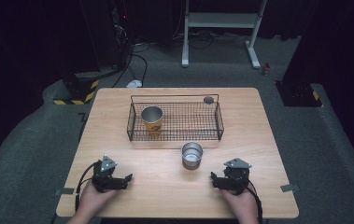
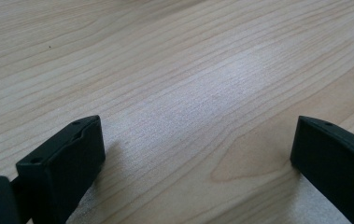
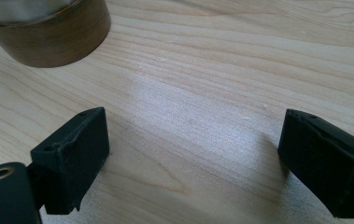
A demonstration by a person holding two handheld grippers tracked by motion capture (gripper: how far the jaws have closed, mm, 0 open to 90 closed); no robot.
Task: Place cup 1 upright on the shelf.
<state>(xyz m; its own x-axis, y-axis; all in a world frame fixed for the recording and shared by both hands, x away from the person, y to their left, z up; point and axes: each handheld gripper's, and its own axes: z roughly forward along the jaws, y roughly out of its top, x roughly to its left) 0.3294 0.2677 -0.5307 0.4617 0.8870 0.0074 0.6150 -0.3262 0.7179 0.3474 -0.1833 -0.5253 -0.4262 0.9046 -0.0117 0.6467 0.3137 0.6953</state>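
A black wire basket (image 1: 216, 122) stands at the middle back of the wooden table (image 1: 118, 154). Inside its left part a yellow cup with a metal rim (image 1: 152, 120) stands upright. A short metal cup (image 1: 192, 154) stands on the table just in front of the basket; its base (image 3: 48, 32) shows at the top left of the right gripper view. My left gripper (image 1: 129, 179) rests near the front left edge, open, with bare wood between its jaws (image 2: 198, 140). My right gripper (image 1: 213, 179) rests at the front right, open and empty (image 3: 193, 144), below and right of the metal cup.
A small dark round lid or disc (image 1: 208, 99) lies on the table at the basket's back right corner. Beyond the table are a white desk frame (image 1: 221, 21), cables and a yellow-black striped base (image 1: 74, 95) on grey carpet.
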